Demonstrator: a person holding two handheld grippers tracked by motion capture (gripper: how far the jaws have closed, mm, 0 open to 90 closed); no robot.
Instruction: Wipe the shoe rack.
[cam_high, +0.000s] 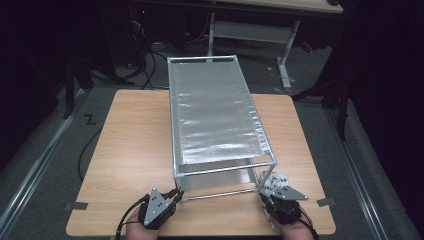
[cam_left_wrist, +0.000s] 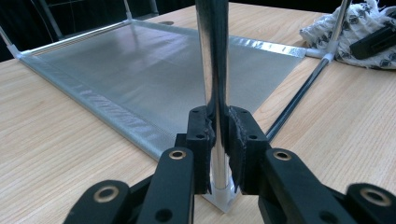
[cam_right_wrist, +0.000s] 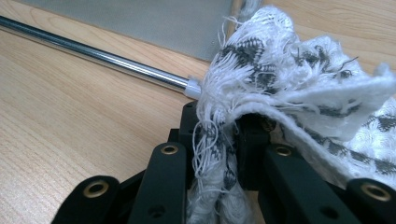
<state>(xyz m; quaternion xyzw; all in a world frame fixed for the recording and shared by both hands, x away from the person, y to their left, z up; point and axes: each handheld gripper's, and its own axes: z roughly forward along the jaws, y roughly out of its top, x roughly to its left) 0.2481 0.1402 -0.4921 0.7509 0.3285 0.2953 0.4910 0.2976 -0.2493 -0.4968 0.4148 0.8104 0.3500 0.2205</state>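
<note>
A wooden table (cam_high: 130, 150) carries a metal rack (cam_high: 220, 120) with two mesh shelves, both bare. At the rack's near right corner lies a white patterned cloth (cam_right_wrist: 299, 79), bunched against the post and pinched between the narrow jaws of the right gripper (cam_right_wrist: 219, 140), with its frayed edge hanging down between them. The left gripper (cam_left_wrist: 217, 135) is clamped tight on the rack's near left post (cam_left_wrist: 212, 56), just above its white plastic foot (cam_left_wrist: 223, 198).

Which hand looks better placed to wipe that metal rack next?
The right gripper: its jaws are shut on the patterned cloth, right beside the rack's near corner. The left gripper is busy clamping the rack's upright post.
</note>
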